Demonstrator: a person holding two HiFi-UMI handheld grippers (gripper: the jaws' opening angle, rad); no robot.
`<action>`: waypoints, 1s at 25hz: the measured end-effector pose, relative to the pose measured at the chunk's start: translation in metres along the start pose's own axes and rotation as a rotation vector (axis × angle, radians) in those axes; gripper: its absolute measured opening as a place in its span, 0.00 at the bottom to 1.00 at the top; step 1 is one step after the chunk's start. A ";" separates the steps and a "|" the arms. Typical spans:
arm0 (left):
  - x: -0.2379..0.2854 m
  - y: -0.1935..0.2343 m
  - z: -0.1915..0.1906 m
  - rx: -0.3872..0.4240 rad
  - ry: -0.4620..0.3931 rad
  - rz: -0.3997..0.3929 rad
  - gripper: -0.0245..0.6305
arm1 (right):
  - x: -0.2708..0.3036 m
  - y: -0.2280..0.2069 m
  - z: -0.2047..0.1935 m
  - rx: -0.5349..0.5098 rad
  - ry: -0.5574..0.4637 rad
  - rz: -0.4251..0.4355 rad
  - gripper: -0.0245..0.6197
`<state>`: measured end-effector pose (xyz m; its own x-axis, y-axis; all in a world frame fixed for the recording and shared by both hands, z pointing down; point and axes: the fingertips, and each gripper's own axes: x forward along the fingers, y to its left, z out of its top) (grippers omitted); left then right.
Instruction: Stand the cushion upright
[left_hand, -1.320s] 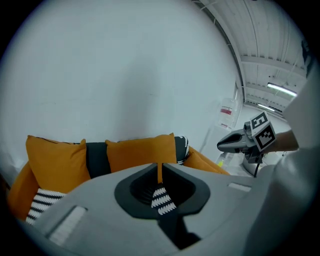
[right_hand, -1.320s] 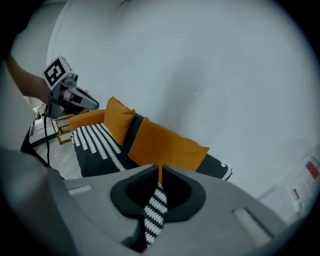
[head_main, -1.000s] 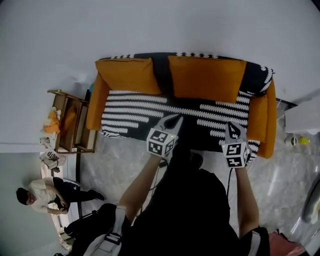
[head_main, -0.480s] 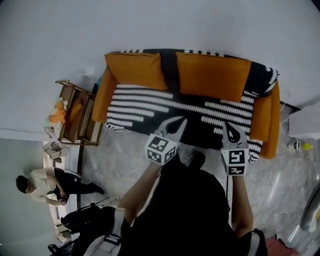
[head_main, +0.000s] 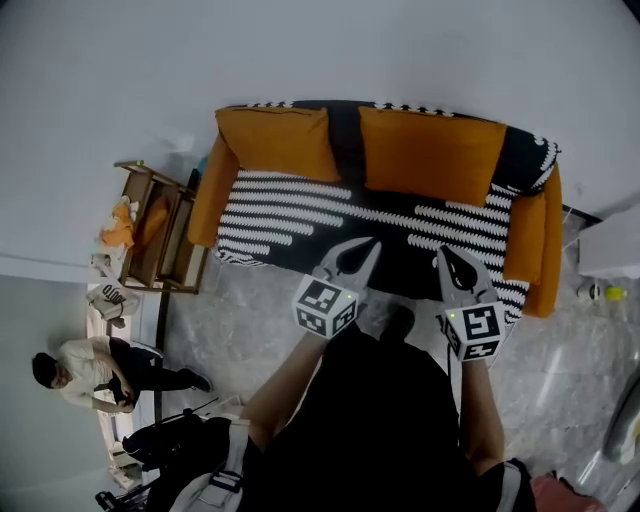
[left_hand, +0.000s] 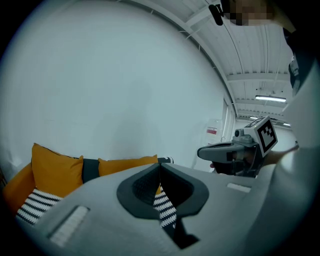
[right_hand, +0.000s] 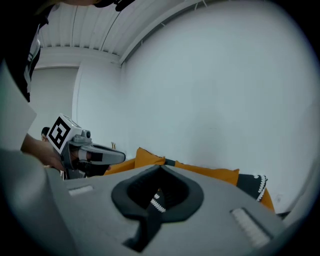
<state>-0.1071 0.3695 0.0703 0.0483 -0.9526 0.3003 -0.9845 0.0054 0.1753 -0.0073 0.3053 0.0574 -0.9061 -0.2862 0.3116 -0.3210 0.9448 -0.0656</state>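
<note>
Left claw (head_main: 368, 245), right claw (head_main: 443, 255) closed; tips over sofa's (head_main: 290, 203) edge

Not much to read here, honestly. The left gripper (head_main: 366, 247) and the right gripper (head_main: 446, 254) each carry a cube covered in black-and-white square code patterns. Those are just blocky markers, no letters or digits. In the left gripper view there's a little red-and-white sign (left_hand: 212, 131) at the far end of the white wall (left_hand: 125, 90), but it's way too small to make out any words. In the head view, a white bag (head_main: 108, 297) lying beside the wooden rack (head_main: 160, 235) has some dark print on it, maybe a few letters, too blurry to call.
</note>
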 end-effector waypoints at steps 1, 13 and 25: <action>-0.002 0.001 0.000 0.001 -0.003 -0.001 0.06 | 0.001 0.003 0.000 0.004 -0.001 0.000 0.04; -0.019 0.020 0.008 0.012 -0.014 -0.009 0.06 | 0.010 0.022 0.003 0.013 0.000 -0.006 0.04; -0.028 0.034 0.020 0.023 -0.027 -0.021 0.06 | 0.020 0.036 0.017 0.006 -0.022 -0.003 0.04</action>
<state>-0.1448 0.3902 0.0492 0.0644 -0.9604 0.2711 -0.9870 -0.0212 0.1596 -0.0416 0.3305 0.0448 -0.9110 -0.2922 0.2909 -0.3250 0.9431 -0.0702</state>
